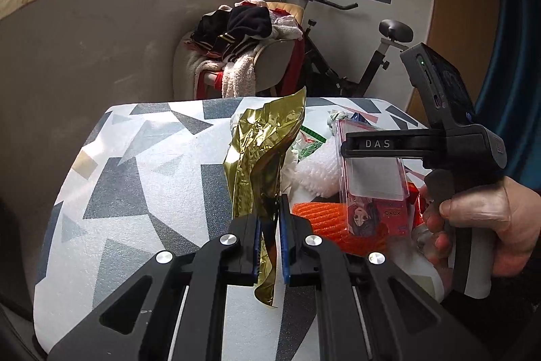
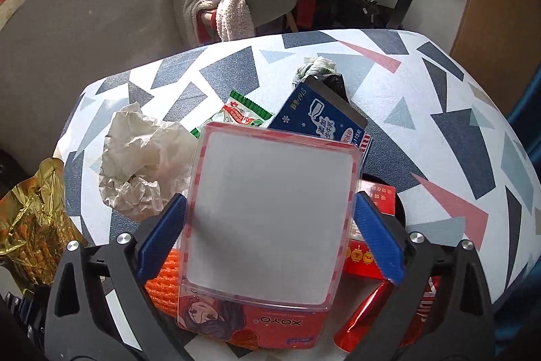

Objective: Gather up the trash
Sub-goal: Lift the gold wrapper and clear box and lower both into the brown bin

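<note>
My left gripper (image 1: 269,225) is shut on a crumpled gold foil wrapper (image 1: 263,154) and holds it upright above the patterned table (image 1: 135,178). The wrapper also shows at the left edge of the right wrist view (image 2: 33,219). My right gripper (image 2: 270,225) is shut on a clear plastic blister pack with a red printed card (image 2: 267,219), lifted over the trash pile. The pack also shows in the left wrist view (image 1: 375,188), under the right gripper's body (image 1: 449,137).
On the table lie crumpled white paper (image 2: 135,161), a green and white wrapper (image 2: 243,114), a blue carton (image 2: 324,117), orange foam netting (image 2: 165,279), red boxes (image 2: 378,195) and a red wrapper (image 2: 361,317). A chair heaped with clothes (image 1: 243,36) and an exercise bike (image 1: 338,56) stand behind.
</note>
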Demonstrator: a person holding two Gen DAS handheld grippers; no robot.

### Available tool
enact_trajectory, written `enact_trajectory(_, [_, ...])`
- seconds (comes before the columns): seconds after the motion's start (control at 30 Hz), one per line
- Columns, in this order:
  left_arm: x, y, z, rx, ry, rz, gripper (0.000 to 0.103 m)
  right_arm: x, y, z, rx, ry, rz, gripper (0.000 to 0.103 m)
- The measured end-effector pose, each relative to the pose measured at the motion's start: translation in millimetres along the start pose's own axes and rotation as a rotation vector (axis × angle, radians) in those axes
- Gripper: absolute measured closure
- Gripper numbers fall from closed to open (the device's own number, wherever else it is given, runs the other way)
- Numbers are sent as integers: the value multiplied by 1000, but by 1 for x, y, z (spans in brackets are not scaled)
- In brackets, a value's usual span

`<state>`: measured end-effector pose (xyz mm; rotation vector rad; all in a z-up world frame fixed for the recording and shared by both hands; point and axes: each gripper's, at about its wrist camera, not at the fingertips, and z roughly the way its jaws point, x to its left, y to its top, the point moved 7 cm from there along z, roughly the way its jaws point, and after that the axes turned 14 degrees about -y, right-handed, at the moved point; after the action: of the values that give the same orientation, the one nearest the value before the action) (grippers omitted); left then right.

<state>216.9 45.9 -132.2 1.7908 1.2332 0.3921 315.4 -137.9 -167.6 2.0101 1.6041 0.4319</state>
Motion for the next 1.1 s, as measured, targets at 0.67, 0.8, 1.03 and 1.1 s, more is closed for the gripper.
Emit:
enact_trajectory(0.67, [-59,-13,-42,14,-76,1,94,-62,-33,-97,-234,241,5,8])
enact_trajectory(0.8, [-78,-27,-50,29,-85,2,94,-67,-52,-116,-271,249,-50,8])
enact_trajectory(1.03, [-105,-56,-60,57,-93,-2,94,-83,-86,-146,-325,273,-95,8])
enact_trajectory(1.1, [-111,-64,-62,63,-97,1,94,-88,-96,-152,-335,279,-99,8])
